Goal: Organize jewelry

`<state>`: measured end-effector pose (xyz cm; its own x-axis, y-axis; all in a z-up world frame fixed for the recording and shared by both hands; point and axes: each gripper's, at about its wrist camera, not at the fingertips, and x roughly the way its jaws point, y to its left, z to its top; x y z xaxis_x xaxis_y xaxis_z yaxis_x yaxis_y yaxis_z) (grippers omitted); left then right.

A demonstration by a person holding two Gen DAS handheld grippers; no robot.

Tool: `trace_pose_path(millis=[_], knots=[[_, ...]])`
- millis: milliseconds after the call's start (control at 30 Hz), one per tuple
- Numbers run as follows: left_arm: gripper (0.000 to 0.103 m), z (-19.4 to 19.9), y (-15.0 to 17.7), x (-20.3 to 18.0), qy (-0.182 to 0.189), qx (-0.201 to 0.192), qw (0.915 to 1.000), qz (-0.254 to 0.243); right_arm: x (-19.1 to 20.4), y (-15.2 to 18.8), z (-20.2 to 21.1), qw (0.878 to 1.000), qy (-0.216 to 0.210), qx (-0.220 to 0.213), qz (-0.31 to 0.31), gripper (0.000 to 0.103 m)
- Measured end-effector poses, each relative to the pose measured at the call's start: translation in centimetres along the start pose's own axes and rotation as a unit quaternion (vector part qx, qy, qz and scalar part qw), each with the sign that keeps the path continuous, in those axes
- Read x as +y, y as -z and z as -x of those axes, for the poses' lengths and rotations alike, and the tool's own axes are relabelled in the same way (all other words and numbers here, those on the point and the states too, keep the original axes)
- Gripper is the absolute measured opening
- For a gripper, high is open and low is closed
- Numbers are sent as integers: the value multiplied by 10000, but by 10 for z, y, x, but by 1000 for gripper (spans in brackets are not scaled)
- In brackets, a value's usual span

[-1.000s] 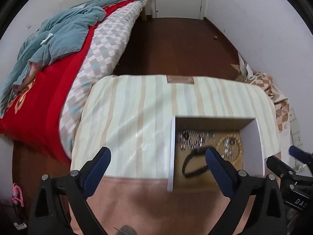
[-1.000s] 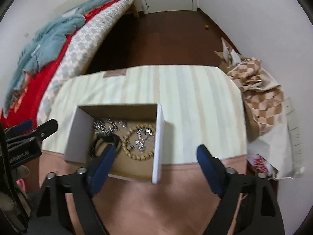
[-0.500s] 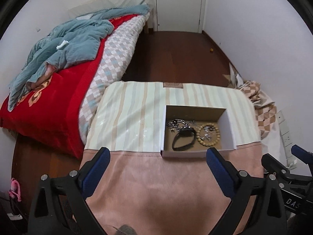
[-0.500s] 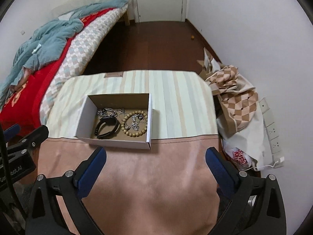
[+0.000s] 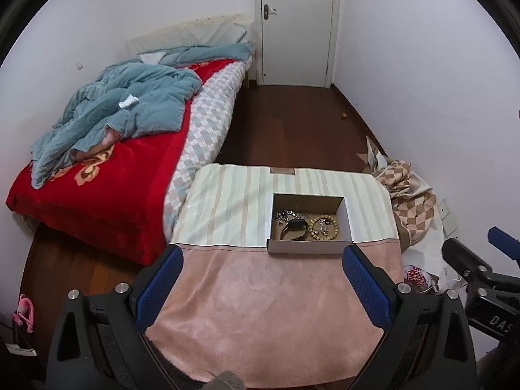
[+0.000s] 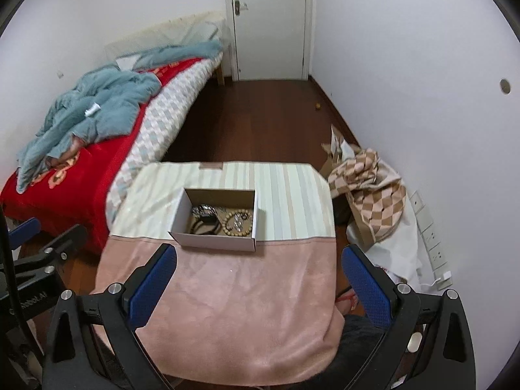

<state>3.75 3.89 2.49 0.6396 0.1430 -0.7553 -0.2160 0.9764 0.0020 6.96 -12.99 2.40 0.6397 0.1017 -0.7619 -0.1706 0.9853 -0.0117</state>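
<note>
Jewelry, assorted, lies in an open cardboard box (image 5: 308,247) with white outer walls and no lid.
Contents: a black band (image 5: 294,229) at the left of the box floor; a silver chain cluster (image 5: 286,216) at the far-left corner, touching the band; a wooden bead bracelet (image 5: 324,226) at the right, with small silver pieces lying inside its ring.
Box position: on a cloth-covered table (image 5: 260,308), right of centre, straddling the seam where the striped cream cloth (image 5: 227,208) at the far side meets the pink cloth at the near side. In the right wrist view the same box (image 6: 214,239) sits left of centre.

Left gripper (image 5: 263,286): held above the near edge of the table, jaws spread wide, nothing between the blue pads (image 5: 159,287).
Right gripper (image 6: 260,284): likewise above the near edge, jaws wide apart and holding nothing; partly seen at the right border of the left wrist view.
Both grippers are well apart from the box.

Surroundings: bed (image 5: 107,195) with red cover and crumpled blue blanket (image 5: 130,107) left of the table; white door (image 5: 297,26) at the far wall; checked fabric heap (image 5: 409,201) on the floor at the table's right.
</note>
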Motion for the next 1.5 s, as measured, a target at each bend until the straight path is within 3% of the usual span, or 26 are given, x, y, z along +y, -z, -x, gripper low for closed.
trace_pose_path(millis=[233,467,933,1500], knots=[[100,38,-1,1,84,-168,9998,-19,6,-2,63,9991,28,-426,78,103],[100,49,1,1,166,-187,9997,23,8,-2,84,9992,-40,-393,98,103],[100,32,-29,4,-18,-217,9997,98,4,-36,51,9993,200,-327,39,103],[100,-44,-40,-2,-246,515,9983,110,3,-50,-38,9986,364,374,59,103]])
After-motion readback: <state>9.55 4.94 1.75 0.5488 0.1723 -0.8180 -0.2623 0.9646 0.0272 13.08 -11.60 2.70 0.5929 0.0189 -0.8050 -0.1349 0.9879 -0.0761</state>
